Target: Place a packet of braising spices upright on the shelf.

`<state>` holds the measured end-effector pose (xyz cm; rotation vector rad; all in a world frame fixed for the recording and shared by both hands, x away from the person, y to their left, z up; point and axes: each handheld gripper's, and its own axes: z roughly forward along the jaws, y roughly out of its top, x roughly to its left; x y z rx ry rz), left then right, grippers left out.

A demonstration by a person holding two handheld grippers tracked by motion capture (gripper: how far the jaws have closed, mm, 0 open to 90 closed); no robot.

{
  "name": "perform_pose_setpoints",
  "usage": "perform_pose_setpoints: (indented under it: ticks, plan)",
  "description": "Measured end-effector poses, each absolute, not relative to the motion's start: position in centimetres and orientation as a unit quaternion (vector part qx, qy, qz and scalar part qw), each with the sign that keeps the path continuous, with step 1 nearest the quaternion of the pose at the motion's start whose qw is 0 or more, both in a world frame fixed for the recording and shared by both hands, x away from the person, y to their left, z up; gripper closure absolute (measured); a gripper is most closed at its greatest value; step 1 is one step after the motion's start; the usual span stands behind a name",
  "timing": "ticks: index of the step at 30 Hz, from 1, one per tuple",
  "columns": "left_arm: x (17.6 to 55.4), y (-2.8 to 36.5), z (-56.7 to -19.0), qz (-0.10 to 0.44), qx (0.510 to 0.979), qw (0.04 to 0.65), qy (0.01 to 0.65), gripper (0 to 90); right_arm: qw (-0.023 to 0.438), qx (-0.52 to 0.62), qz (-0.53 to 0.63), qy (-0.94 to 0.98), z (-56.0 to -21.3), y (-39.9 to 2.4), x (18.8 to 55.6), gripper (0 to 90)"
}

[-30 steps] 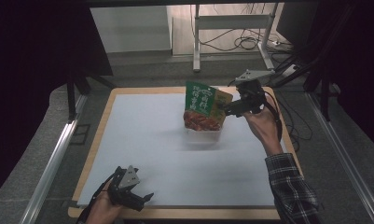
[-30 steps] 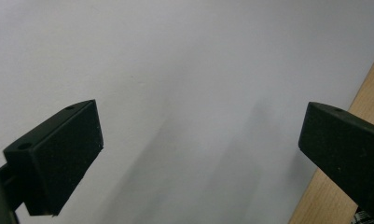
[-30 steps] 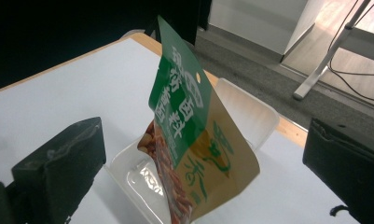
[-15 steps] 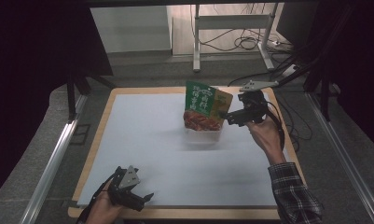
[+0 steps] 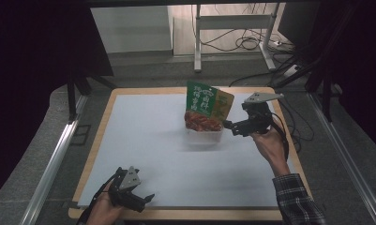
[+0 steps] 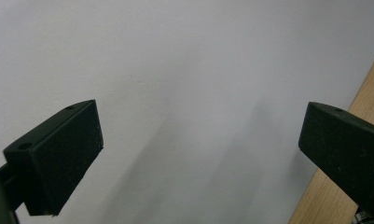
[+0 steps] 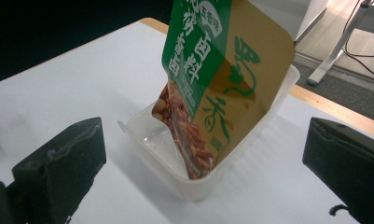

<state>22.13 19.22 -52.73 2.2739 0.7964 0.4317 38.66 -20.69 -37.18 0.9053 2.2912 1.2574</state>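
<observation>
Left gripper: one, at the near left corner of the white mat, far from the tub. Its two black jaws are spread wide with nothing between them. In the left gripper view the gripper hangs over bare white mat, with the wooden edge just past one jaw.

Left hand: one, holding the left gripper at the near edge of the board.

White mat: one big sheet under the tub. It covers most of the wooden board.

Wooden board: one. It shows as a thin tan frame all around the mat.

Tub: one clear plastic box, on the far middle part of the mat. In the right gripper view the tub sits between the two jaws but farther off, not touched.

Snack bag: one, green and gold, with red and brown snacks pictured low down. It stands in the tub, leaning, with its top well above the rim. Close up, the bag rests against the tub's far wall.

Right gripper: one, just right of the tub, pointing at it. Its jaws are spread wide and hold nothing.

Right hand: one, holding the right gripper, to the right of the tub.

Sleeve: one, dark plaid, near the board's near right corner.
</observation>
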Motion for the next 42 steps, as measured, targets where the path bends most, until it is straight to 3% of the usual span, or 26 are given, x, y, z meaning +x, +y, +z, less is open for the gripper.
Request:
perform_pose_setpoints:
  ticks: [42]
  plan:
    - [22.2,19.2,-52.8,0.167,0.874,0.34,0.305,0.0,0.204,0.323,0.43,0.818,-40.8,-23.6,32.8,0.0]
